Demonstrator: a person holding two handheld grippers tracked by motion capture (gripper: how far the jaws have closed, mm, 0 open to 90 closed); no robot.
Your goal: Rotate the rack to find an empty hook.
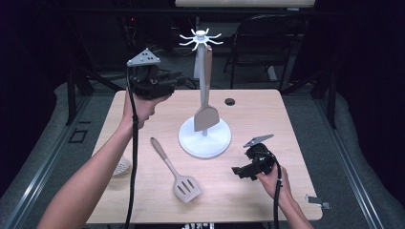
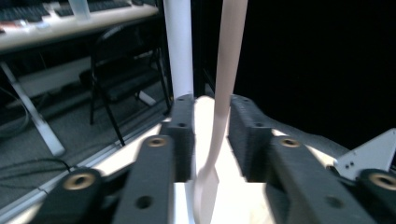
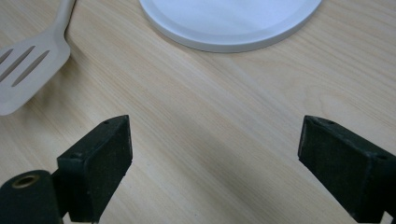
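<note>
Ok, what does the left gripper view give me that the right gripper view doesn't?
Left gripper view: the hanging spatula lined up between its jaws, the pole beside it and a folding chair behind. Right gripper view: the slotted spatula lying flat, with that gripper's jaws wide open above the wood. Shared: the white stand and the tabletop.

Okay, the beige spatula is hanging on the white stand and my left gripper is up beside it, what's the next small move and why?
Probably draw the left gripper straight back from the beige spatula. Its handle hangs between the jaws with gaps on both sides, apparently from a hook of the white utensil stand, so nothing needs holding. The slotted spatula lies on the table waiting.
</note>
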